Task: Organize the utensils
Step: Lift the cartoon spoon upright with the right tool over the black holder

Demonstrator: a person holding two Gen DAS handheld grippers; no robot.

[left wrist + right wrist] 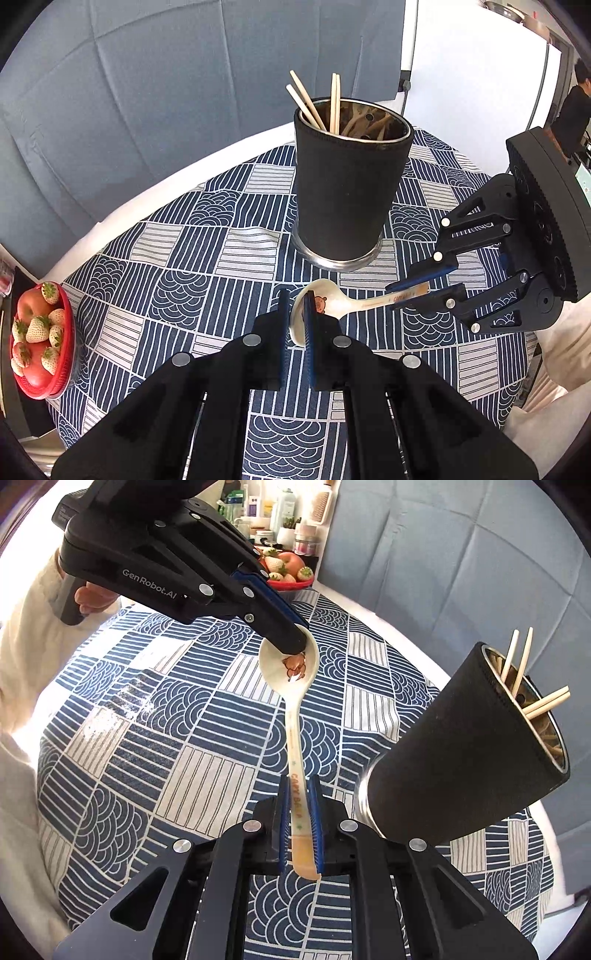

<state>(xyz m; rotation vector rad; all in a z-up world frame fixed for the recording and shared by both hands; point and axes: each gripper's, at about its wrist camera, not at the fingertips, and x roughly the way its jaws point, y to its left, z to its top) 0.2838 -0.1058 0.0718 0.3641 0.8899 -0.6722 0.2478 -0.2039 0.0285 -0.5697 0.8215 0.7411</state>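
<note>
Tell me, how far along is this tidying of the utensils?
Done: chopsticks already stand in the black holder. In hand: the white spoon is held off the tablecloth, the left gripper shut on its bowl, the right gripper shut on its handle. Left: getting the spoon into the holder.

Daylight floods both fisheye views, blowing out the white wall (pixel 461 55) at one o'clock and the cream sleeve (pixel 22 635) at nine o'clock. Edges bow and darken into black corners; centres stay sharp, shadows soft.
</note>
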